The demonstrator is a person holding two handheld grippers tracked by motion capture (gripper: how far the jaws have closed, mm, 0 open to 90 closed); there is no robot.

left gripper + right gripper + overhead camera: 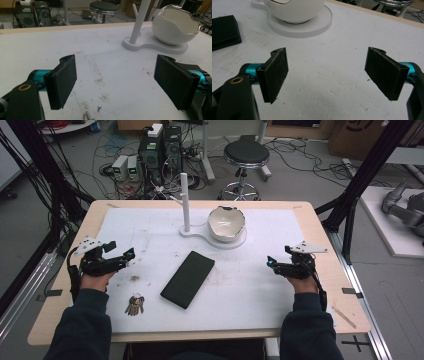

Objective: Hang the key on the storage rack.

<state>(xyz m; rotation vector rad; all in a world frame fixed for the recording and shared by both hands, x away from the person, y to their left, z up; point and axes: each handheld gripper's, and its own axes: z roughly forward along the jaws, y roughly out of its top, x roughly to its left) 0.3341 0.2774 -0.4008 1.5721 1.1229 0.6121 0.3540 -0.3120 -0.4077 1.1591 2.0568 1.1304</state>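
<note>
While both of my hands rest low on the counter (300, 220), I take the black phone (188, 279) as my landmark, since it lies flat and slantwise on the white mat near the middle. My left claw (125, 256) sits well to the left of the phone, its jaws spread wide with nothing between them; in the left gripper view the two black pads (65, 80) stand far apart over bare, scuffed mat. My right claw (270, 262) sits well to the right of the phone, jaws likewise wide and holding nothing, and in the right gripper view the phone's corner (223, 31) shows at the far left edge, apart from the pads. Beyond the phone, farther from me, stands the white egg-shaped bowl (226, 223) with its jagged rim, resting on a round white base (235, 242) that joins a smaller foot carrying an upright white post (185, 202). That post rises just to the left of the bowl. A bunch of keys (135, 305) lies on the mat to the near left of the phone, closer to my left forearm than to the claw tips. Neither claw touches the phone, the keys or the bowl.
</note>
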